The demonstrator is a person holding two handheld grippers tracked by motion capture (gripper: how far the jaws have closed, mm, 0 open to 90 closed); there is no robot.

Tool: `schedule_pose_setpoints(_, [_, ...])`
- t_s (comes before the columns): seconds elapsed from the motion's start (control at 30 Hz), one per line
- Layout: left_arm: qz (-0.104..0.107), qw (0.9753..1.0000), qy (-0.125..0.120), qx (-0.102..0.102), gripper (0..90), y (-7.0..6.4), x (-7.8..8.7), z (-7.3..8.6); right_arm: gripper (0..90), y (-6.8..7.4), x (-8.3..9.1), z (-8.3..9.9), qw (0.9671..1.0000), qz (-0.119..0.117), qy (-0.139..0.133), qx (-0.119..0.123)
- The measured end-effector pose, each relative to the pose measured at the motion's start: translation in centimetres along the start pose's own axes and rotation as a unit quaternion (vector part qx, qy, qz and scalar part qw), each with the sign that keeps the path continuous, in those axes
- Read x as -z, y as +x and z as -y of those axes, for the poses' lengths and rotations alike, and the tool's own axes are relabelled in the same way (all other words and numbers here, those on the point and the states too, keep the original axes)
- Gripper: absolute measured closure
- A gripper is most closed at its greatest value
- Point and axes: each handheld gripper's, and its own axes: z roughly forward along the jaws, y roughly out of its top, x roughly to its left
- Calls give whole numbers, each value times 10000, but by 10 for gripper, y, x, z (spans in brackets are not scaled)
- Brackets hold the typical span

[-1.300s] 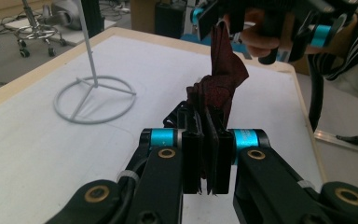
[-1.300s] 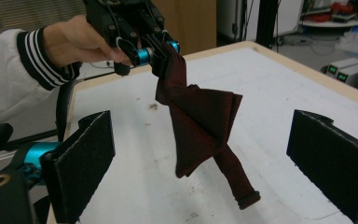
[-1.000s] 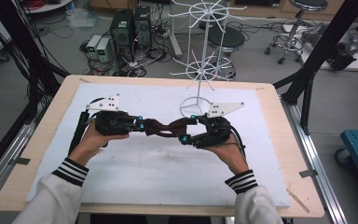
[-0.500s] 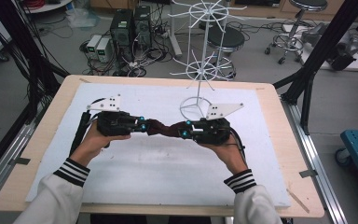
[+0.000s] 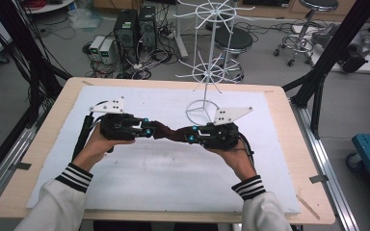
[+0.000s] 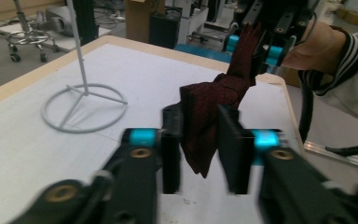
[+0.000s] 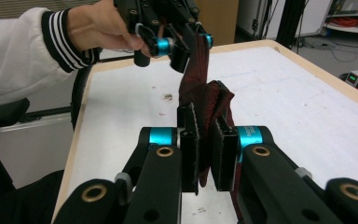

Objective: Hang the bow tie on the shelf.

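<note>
The dark red cloth (image 5: 169, 133) stretches sideways between both grippers (like a little bridge); left gripper (image 6: 200, 140) and right gripper (image 7: 204, 144) each pinch one end.

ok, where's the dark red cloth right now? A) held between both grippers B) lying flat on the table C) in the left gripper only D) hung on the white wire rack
A: the dark red cloth spans from the left gripper to the right gripper, above the table; each gripper view shows it between that gripper's fingers.

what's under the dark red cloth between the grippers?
The dark red cloth hangs above the white mat, held by left gripper and right gripper. The mat directly beneath is hidden.
</note>
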Motion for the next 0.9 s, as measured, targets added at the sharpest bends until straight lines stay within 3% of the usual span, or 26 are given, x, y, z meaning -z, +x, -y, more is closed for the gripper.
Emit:
schedule_pose_setpoints(0.07, [-43, 10000, -2, -16, 480, 1, 0, 0, 847, 0, 1, 0, 10000, 17, 1, -3])
schedule_pose_setpoints(0.17, [-521, 9981, -318, -101, 154, -1, 1, 1, 847, 0, 2, 0, 10000, 64, -18, 5])
schedule_pose_setpoints(0.2, [-614, 9973, -395, -87, 87, 0, 2, 1, 847, -1, 3, 0, 9999, 98, -22, 18])
schedule_pose_setpoints(0.4, [-721, 9964, -452, 34, 17, 2, 8, 6, 847, -2, 10, 0, 9996, 270, -100, -26])
schedule_pose_setpoints(0.63, [-789, 9960, -418, 8, 17, 1, 12, 10, 847, -3, 15, -1, 9991, 360, -198, -77])
schedule_pose_setpoints(0.9, [-873, 9951, -432, -157, 17, -7, 16, 14, 847, -4, 21, -1, 9983, 494, -305, -106])
